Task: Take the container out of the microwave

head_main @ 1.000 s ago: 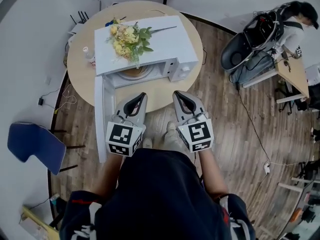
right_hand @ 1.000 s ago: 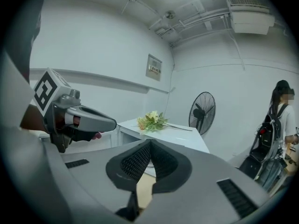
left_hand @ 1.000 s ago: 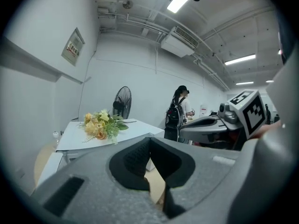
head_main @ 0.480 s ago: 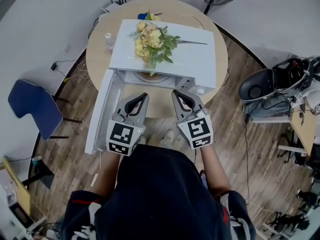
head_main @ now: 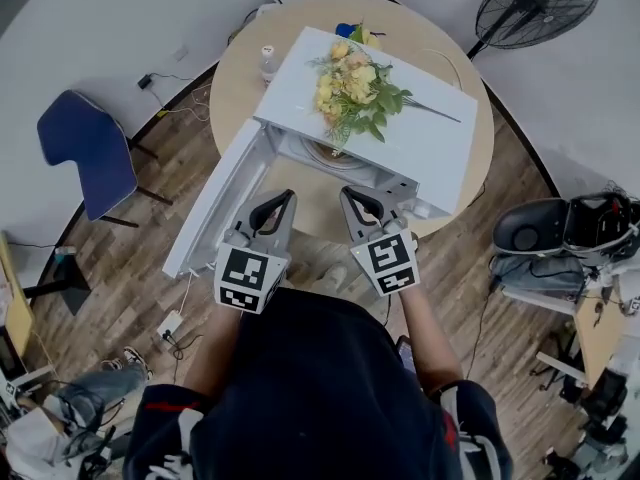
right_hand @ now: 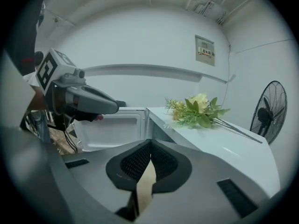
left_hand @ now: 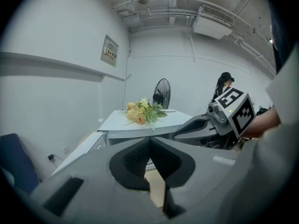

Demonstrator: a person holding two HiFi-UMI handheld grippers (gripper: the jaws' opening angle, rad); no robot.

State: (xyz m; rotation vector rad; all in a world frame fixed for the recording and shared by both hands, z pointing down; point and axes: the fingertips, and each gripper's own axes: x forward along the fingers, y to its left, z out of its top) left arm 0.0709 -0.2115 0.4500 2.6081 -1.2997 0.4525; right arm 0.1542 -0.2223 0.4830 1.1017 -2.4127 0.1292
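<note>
Left tool (head_main: 287, 195), right tool (head_main: 346, 193) closed — microwave (head_main: 430, 153) (open) perhaps holds container (head_main: 337, 157).

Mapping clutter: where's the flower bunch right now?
Head view, upper centre: the flower bunch lies on top of the white microwave, right of its open door.

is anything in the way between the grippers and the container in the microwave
Nothing visible does. The microwave has its door swung open to the left, and only table lies between the opening and the left gripper and right gripper. The flowers lie on top. The container shows only partly inside.
</note>
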